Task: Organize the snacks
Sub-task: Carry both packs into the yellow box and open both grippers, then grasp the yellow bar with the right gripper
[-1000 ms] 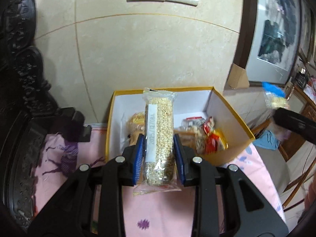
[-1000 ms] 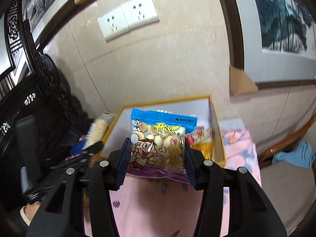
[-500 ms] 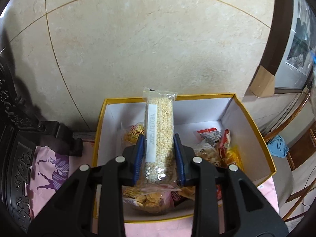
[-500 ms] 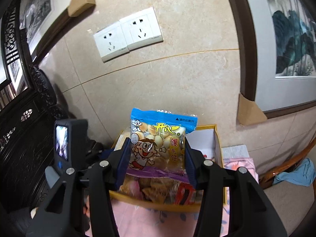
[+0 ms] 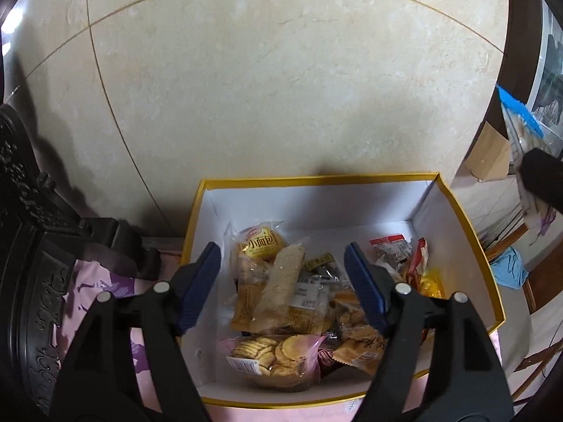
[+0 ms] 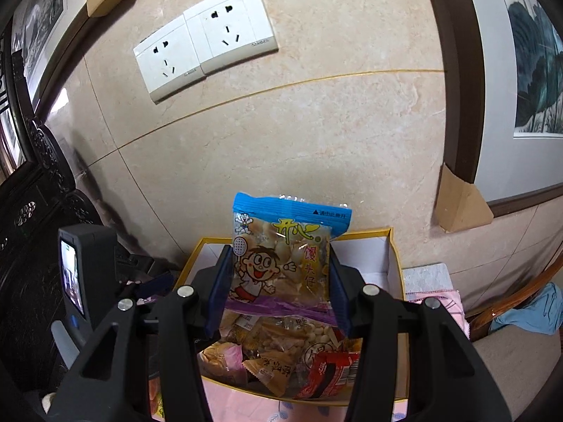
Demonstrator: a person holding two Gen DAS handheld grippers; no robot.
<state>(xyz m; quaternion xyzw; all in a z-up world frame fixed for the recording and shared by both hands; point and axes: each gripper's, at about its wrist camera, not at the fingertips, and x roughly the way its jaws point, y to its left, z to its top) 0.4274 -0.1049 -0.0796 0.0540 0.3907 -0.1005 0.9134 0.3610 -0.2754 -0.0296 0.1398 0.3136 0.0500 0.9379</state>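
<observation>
A white box with a yellow rim [image 5: 468, 225] stands against the tiled wall and holds several snack packets. My left gripper [image 5: 283, 283] hangs over it with its jaws opening and nothing pressed between them. The oat bar [image 5: 279, 286] it carried lies below on the pile, tilted. My right gripper [image 6: 278, 290] is shut on a blue-topped cartoon biscuit bag [image 6: 285, 253], held upright above the box's near rim [image 6: 396, 249]. That bag [image 5: 520, 123] shows at the right edge of the left wrist view.
Dark carved wooden furniture [image 5: 24, 232] stands left of the box. A pink patterned cloth [image 5: 81, 302] covers the table. Wall sockets [image 6: 207, 42] and a framed painting [image 6: 527, 70] hang above. A wooden chair with a blue cloth [image 6: 527, 309] is at right.
The left jaws have spread and the oat bar has dropped from them onto the snacks in the box. The right gripper, still holding the biscuit bag, has moved closer to the box.
</observation>
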